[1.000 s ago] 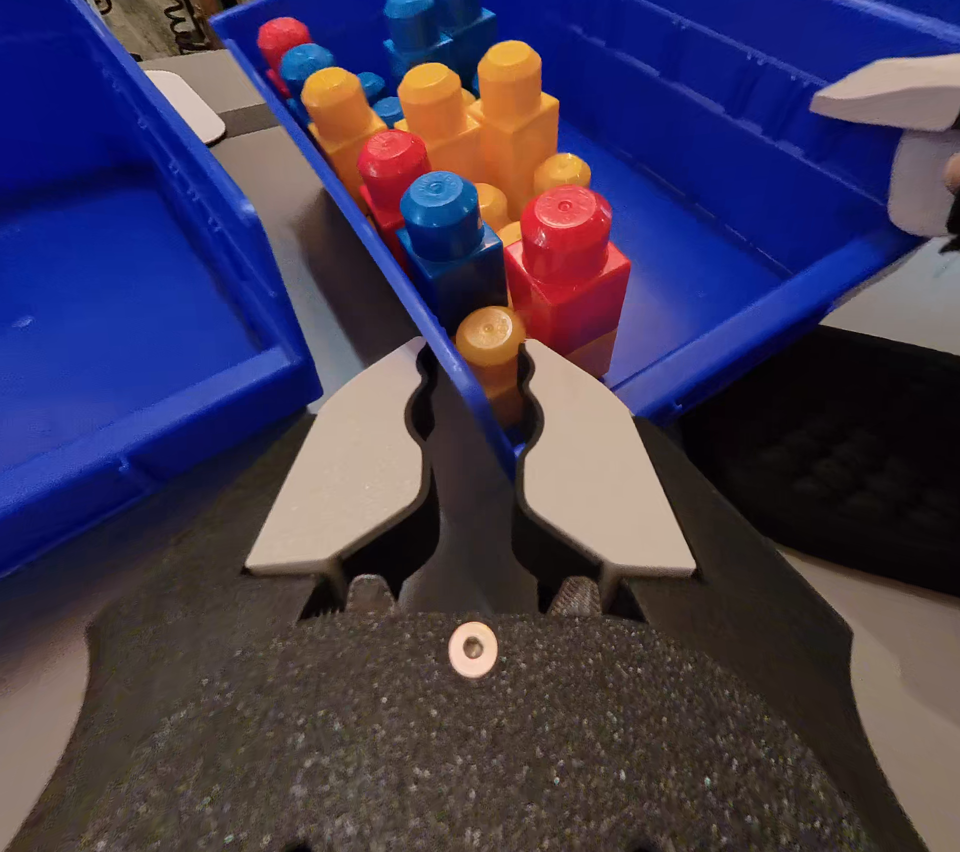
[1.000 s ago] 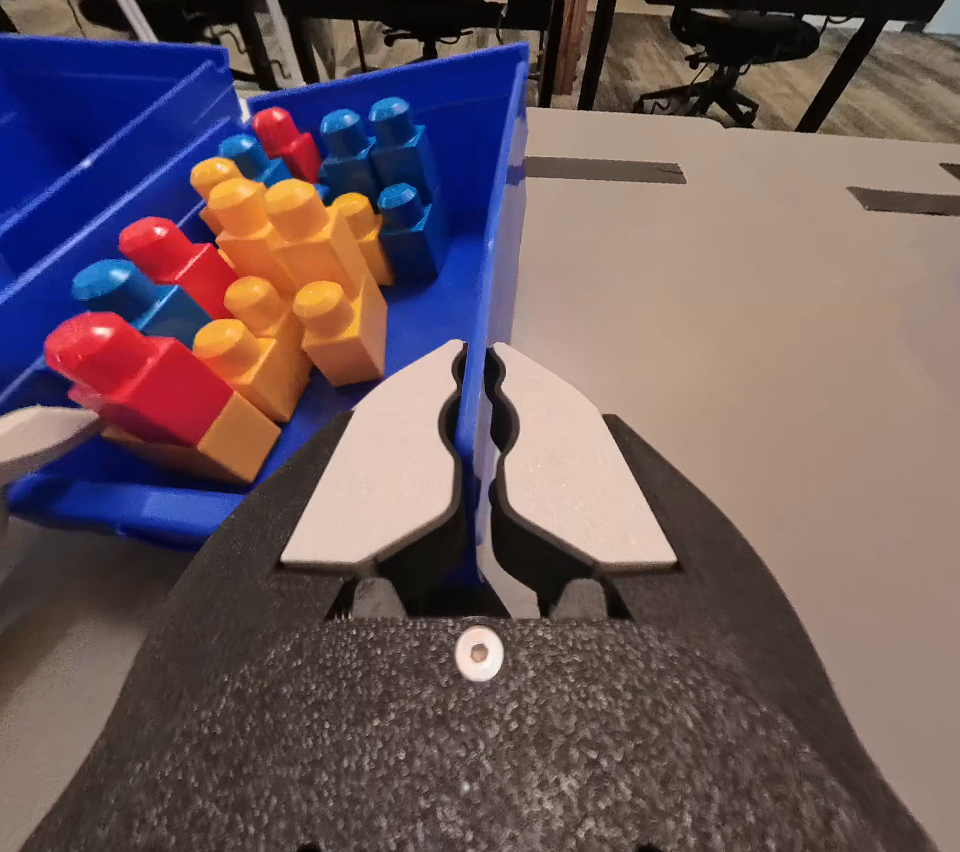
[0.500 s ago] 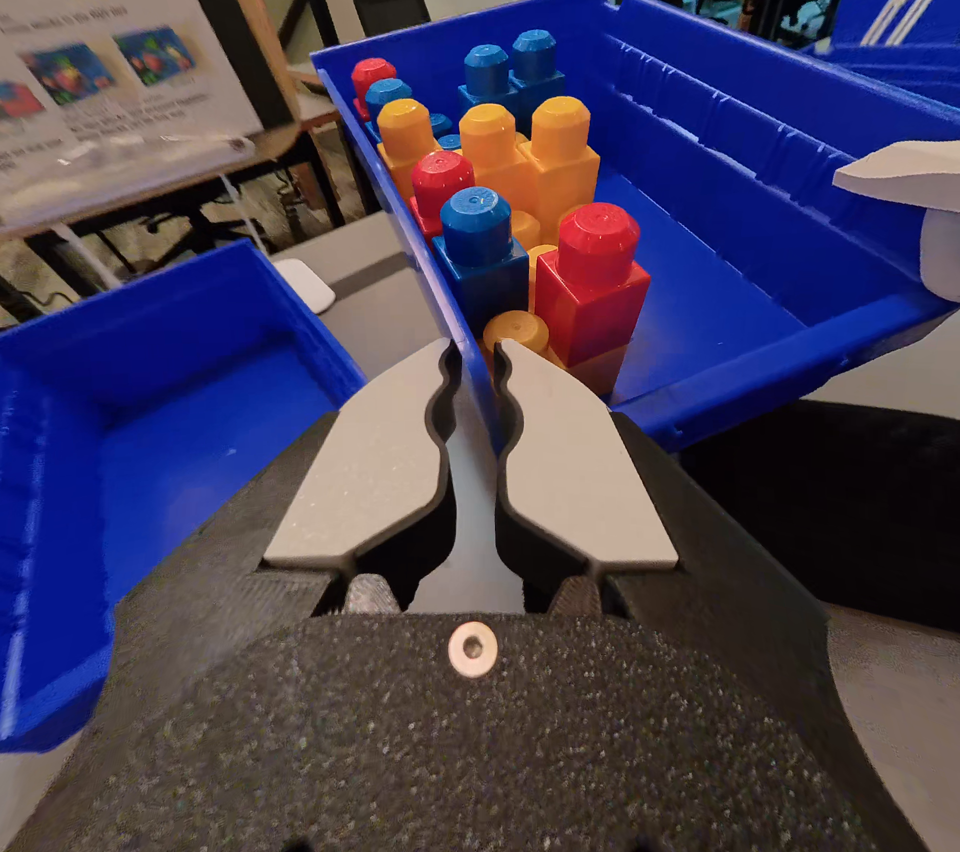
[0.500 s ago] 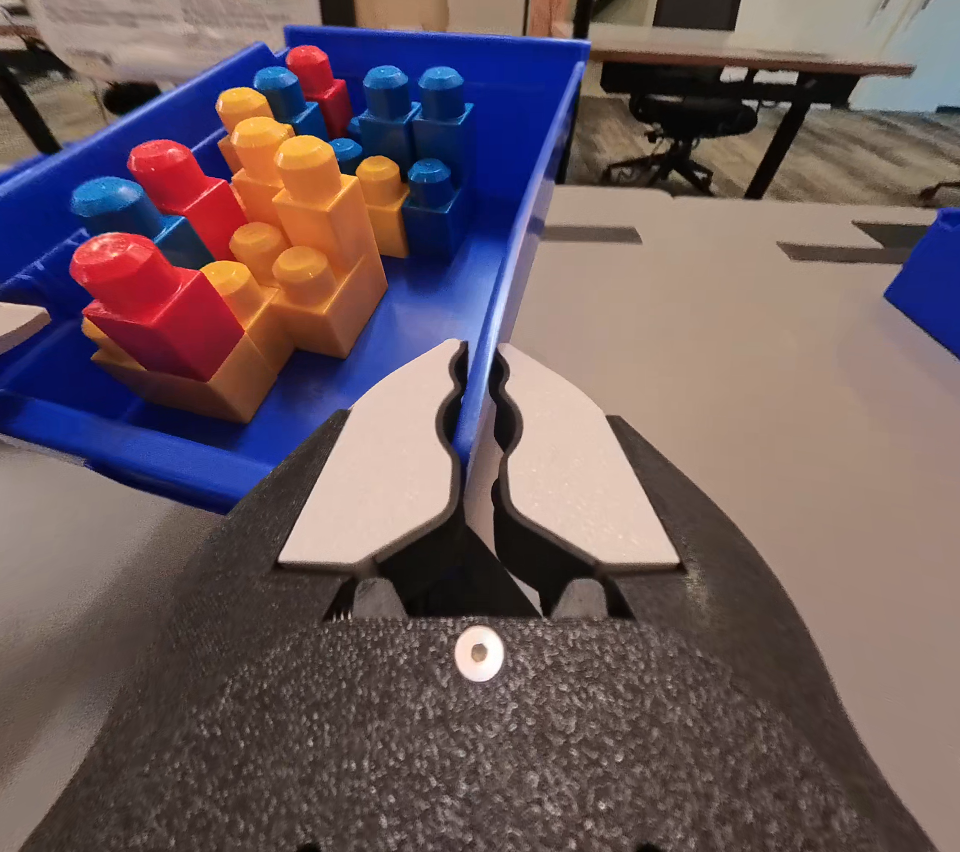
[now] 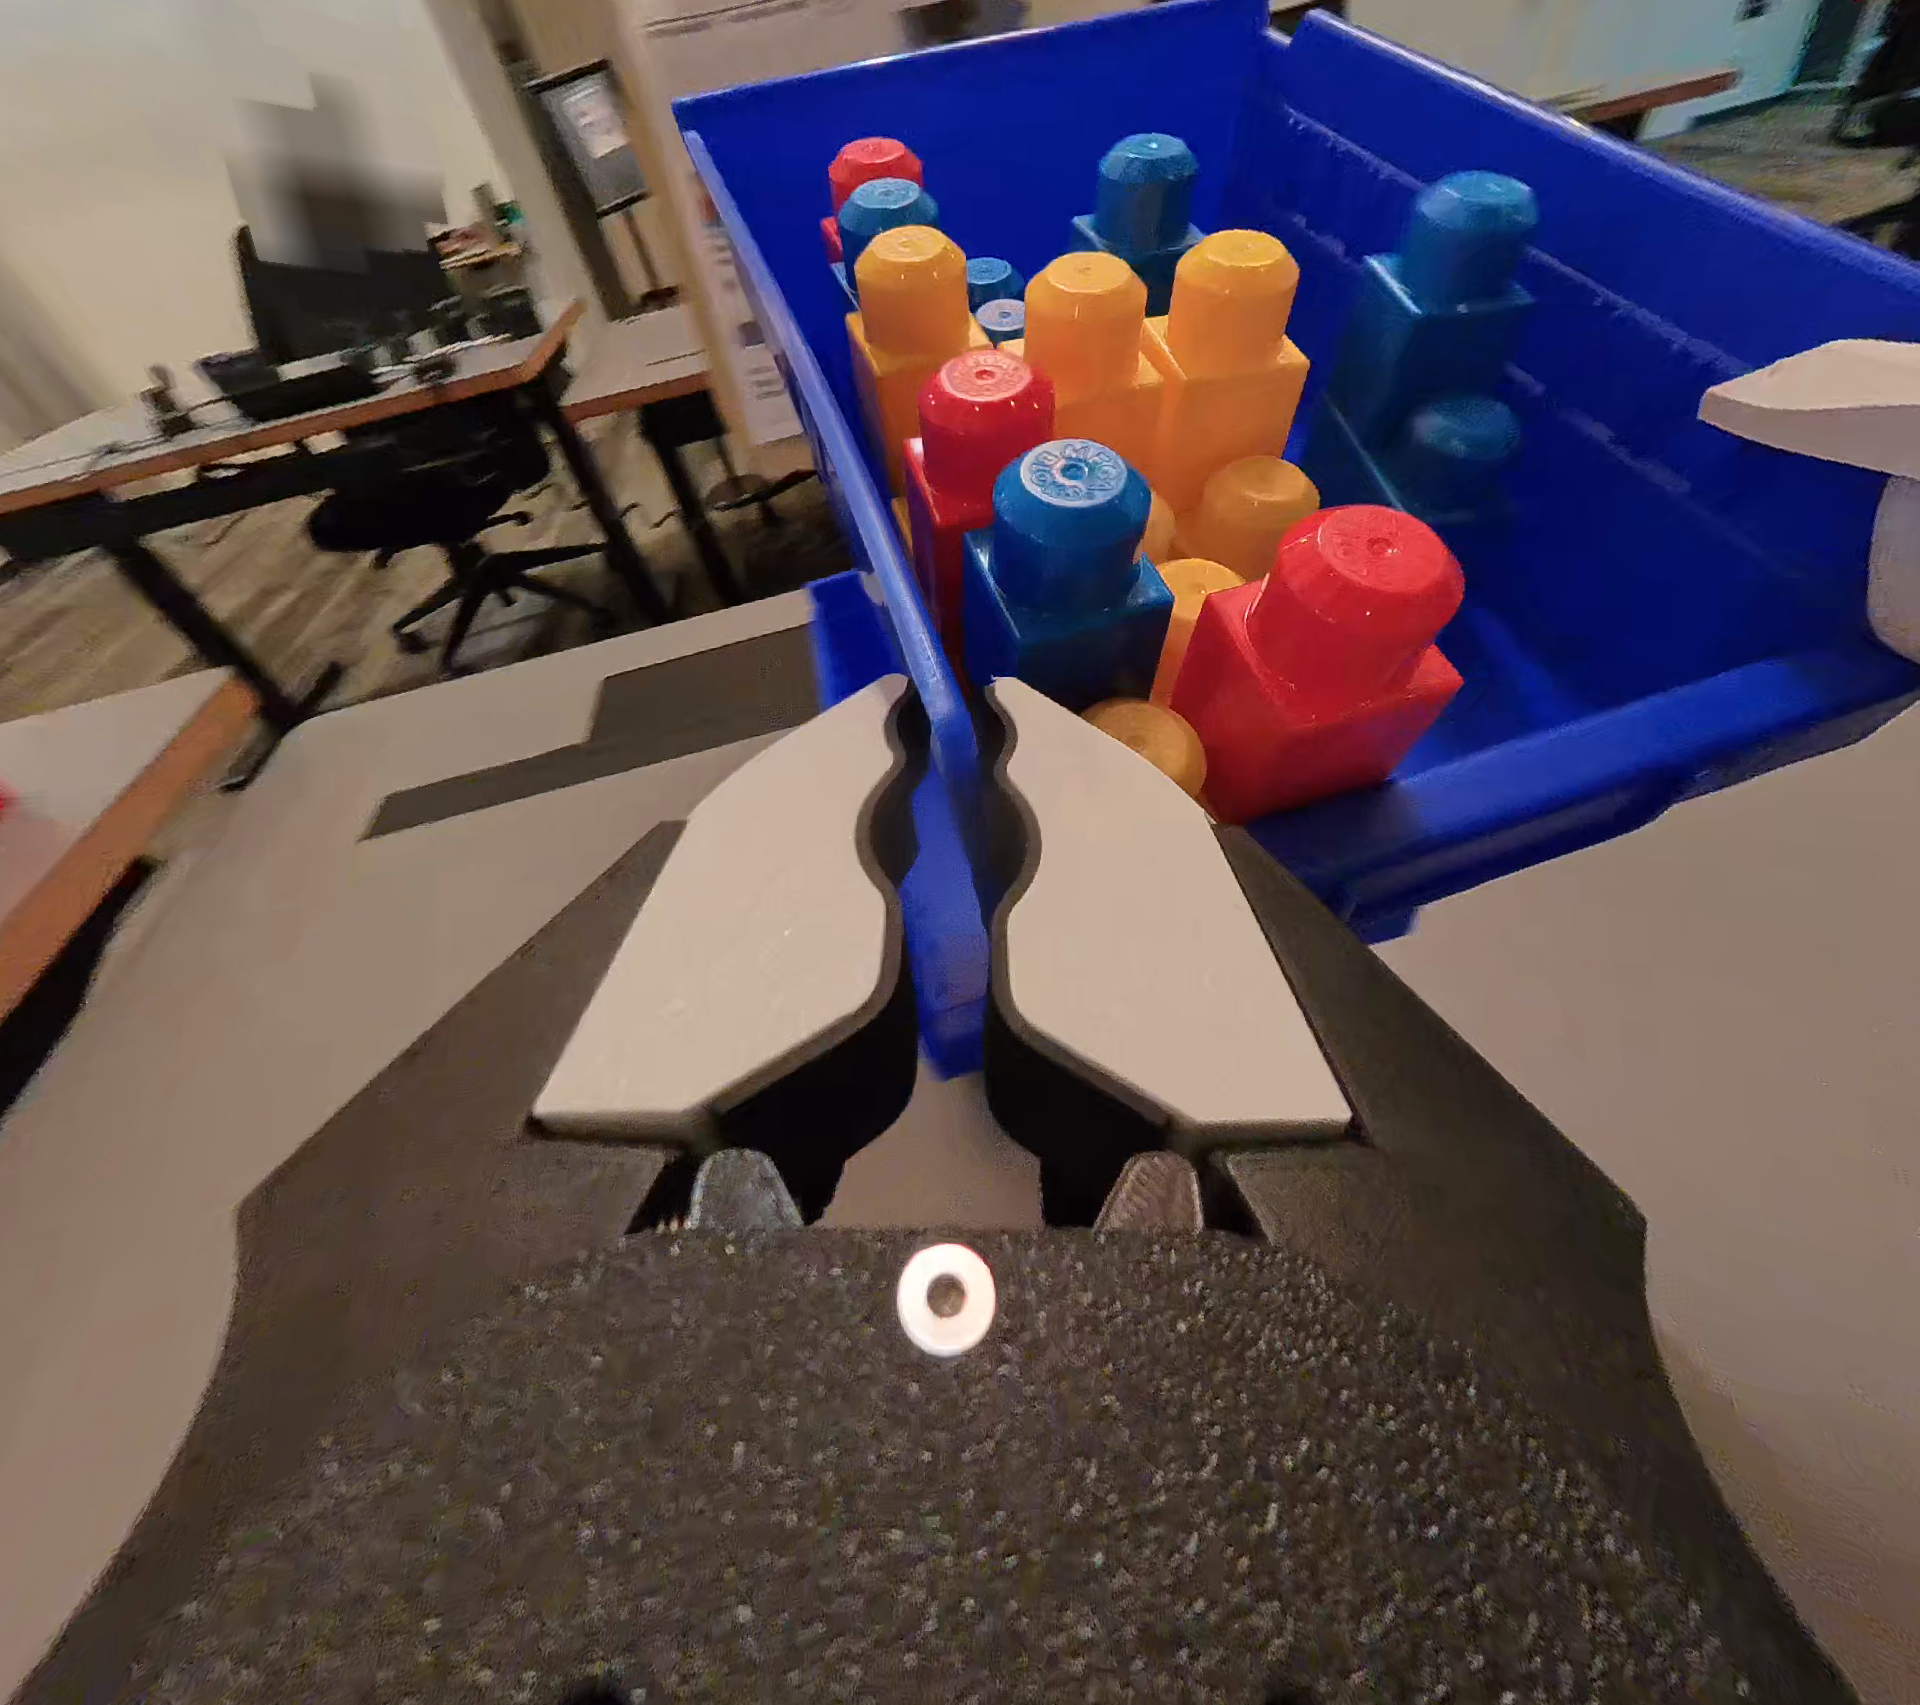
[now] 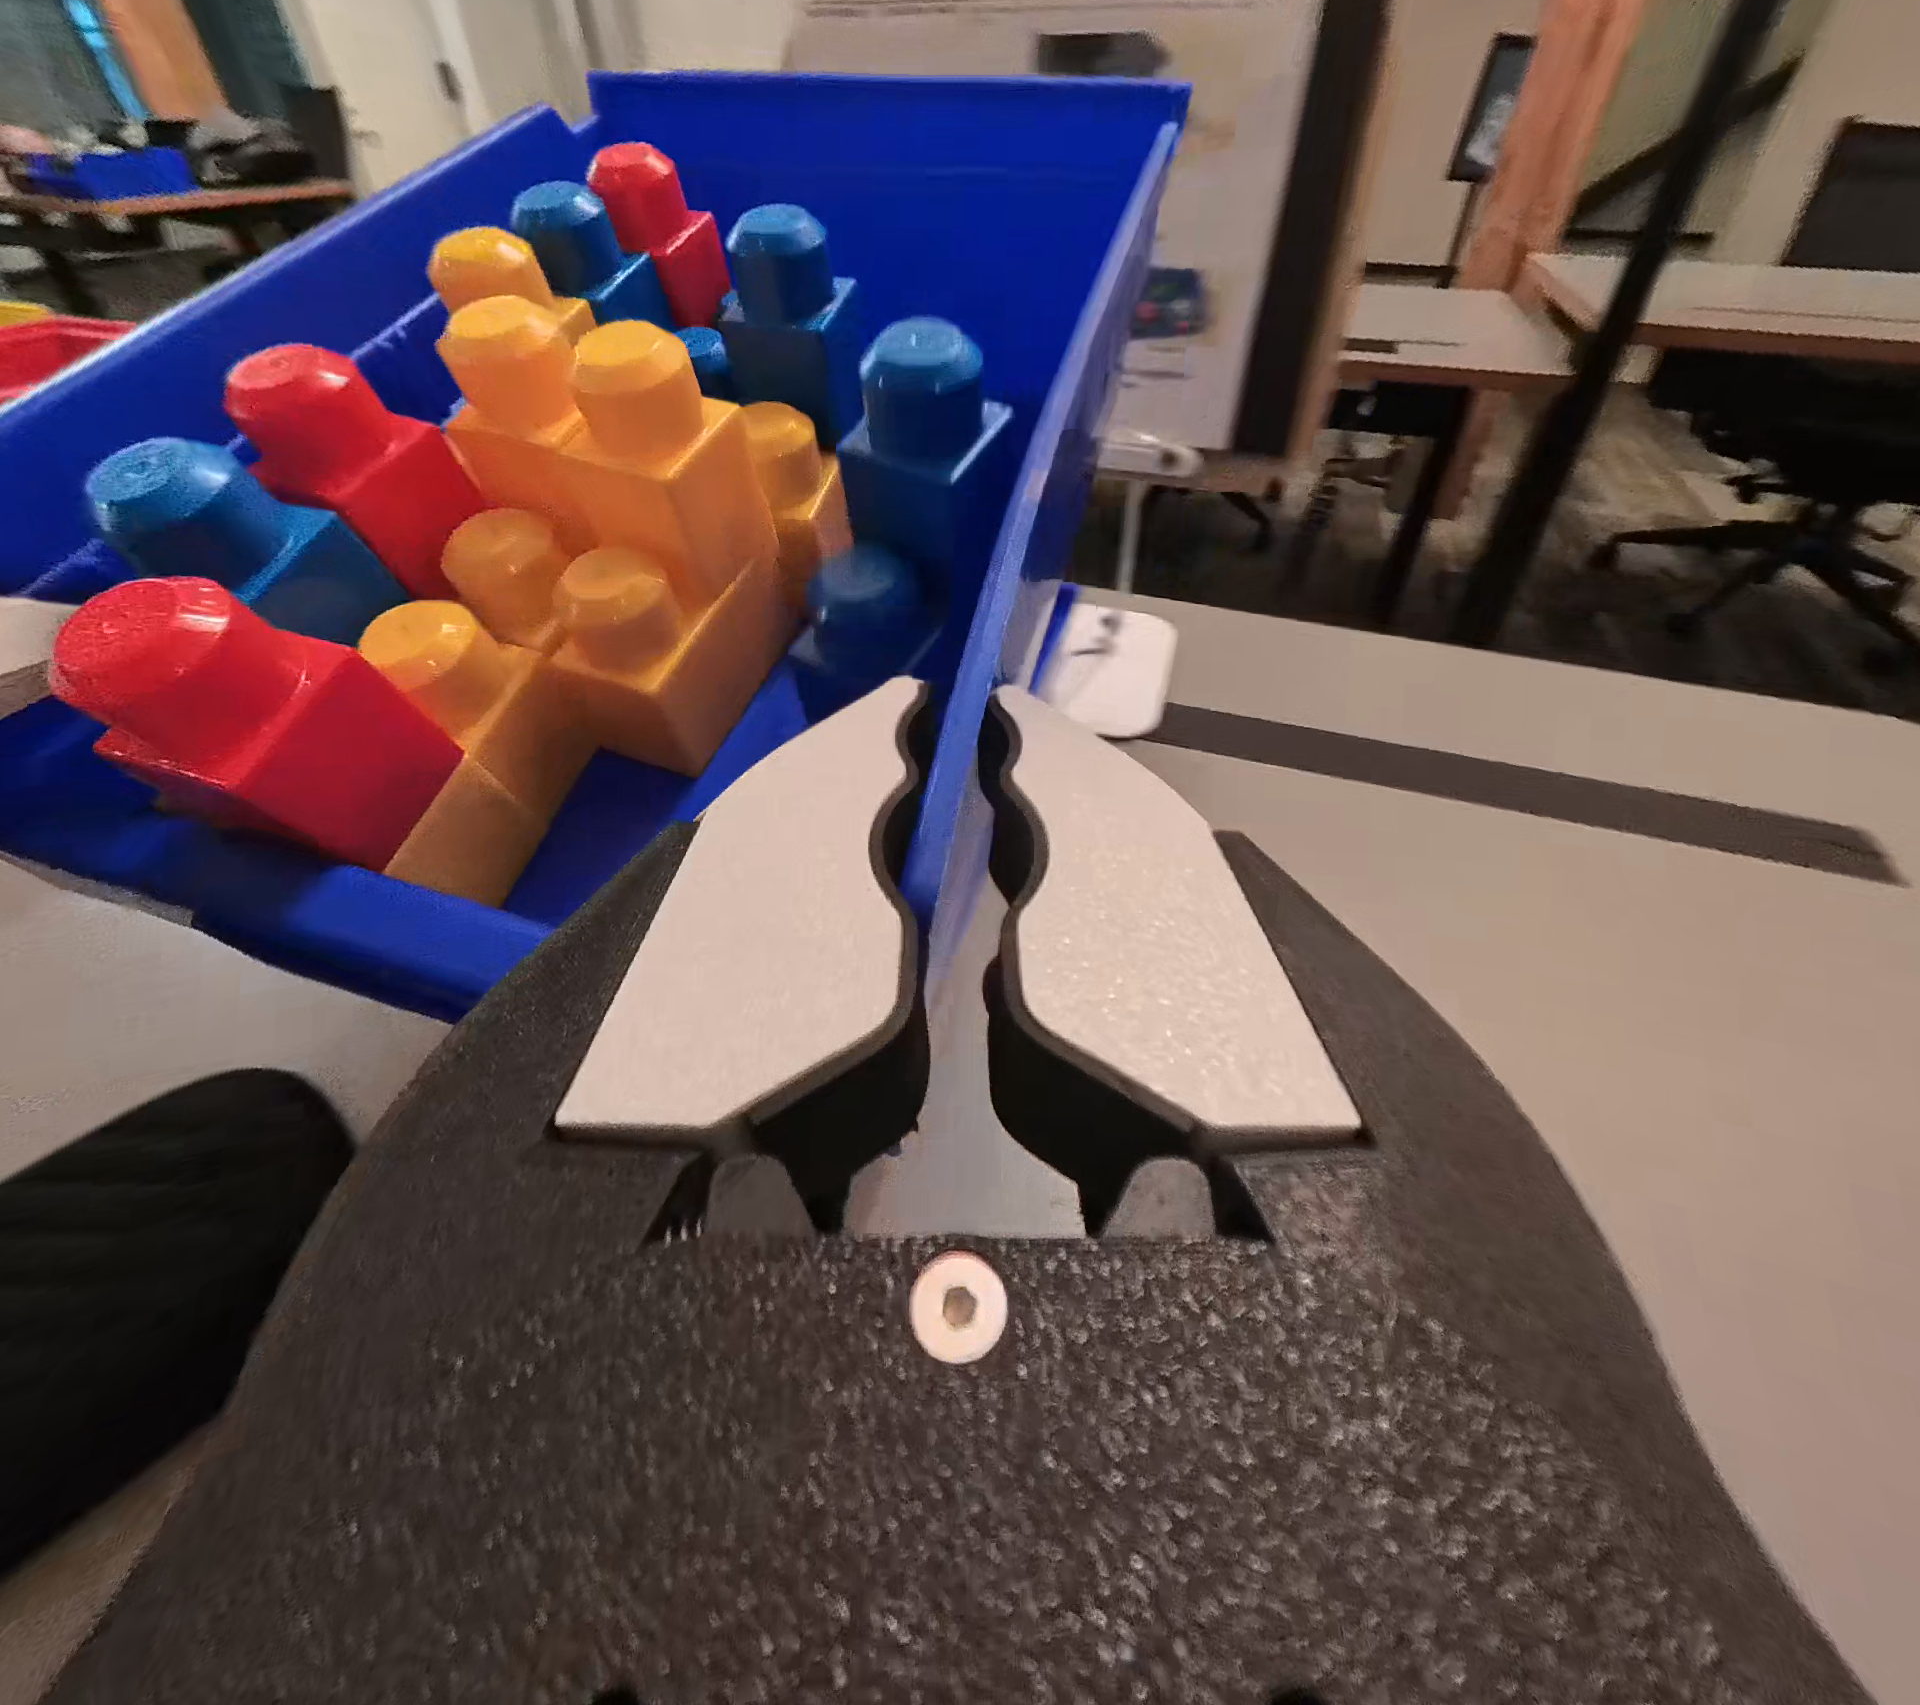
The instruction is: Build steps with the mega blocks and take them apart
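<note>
My left gripper has its fingers pinched on the left side wall of the blue bin, the thin wall running straight up between them. My right gripper clamps the opposite side wall the same way. The bin hangs tilted above the grey desk, held by both walls. The mega blocks, red, yellow and blue, stand stacked in steps inside the bin, just ahead of my fingers. A red block sits nearest the open front lip, just right of my left fingers.
</note>
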The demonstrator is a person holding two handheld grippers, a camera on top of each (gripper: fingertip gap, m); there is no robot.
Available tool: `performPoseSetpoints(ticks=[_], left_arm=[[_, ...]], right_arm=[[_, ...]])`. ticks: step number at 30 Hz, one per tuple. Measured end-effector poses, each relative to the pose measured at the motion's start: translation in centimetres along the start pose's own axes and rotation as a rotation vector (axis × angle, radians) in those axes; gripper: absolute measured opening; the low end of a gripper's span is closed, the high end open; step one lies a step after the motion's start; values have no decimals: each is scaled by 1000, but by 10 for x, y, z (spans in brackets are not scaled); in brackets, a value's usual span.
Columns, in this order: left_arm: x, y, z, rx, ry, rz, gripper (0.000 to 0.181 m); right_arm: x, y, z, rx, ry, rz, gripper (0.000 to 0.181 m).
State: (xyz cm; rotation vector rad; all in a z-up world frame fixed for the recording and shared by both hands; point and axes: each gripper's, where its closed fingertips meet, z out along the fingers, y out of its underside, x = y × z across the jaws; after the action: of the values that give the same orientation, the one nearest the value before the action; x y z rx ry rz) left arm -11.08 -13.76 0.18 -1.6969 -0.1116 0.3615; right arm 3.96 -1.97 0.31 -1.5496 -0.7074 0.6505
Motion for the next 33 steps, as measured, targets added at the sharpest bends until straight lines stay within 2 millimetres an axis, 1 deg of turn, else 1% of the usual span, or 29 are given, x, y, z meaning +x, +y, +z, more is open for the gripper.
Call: performPoseSetpoints(ticks=[3, 6, 9, 13, 16, 18, 21, 24, 28, 33], left_arm=[[-50, 10, -17, -38, -97, -7, 9], [-96, 25, -33, -77, -182, -27, 8], [-138, 43, -49, -148, -250, -37, 8], [-182, 75, -66, -243, -319, -67, 8], [-208, 101, -79, -289, -364, -91, 7], [-222, 116, -86, -306, -382, -108, 7], [-240, 136, -91, -329, -398, -115, 7], [-252, 155, -84, -328, -385, -112, 7], [-259, 172, -68, -307, -355, -111, 7], [-266, 190, -48, -278, -329, -158, 6]], right_arm=[[-50, 0, 30, -18, -100, 6, 8], [-100, 1, 56, -29, -194, 3, 8], [-147, 12, 81, -78, -282, 16, 9], [-203, 36, 105, -157, -377, 23, 9], [-238, 52, 116, -191, -427, 13, 10], [-258, 62, 121, -205, -452, 6, 11], [-281, 78, 129, -225, -473, 4, 11], [-293, 96, 141, -231, -467, 10, 11], [-294, 111, 155, -224, -431, 14, 11], [-290, 123, 166, -223, -385, -1, 12]])
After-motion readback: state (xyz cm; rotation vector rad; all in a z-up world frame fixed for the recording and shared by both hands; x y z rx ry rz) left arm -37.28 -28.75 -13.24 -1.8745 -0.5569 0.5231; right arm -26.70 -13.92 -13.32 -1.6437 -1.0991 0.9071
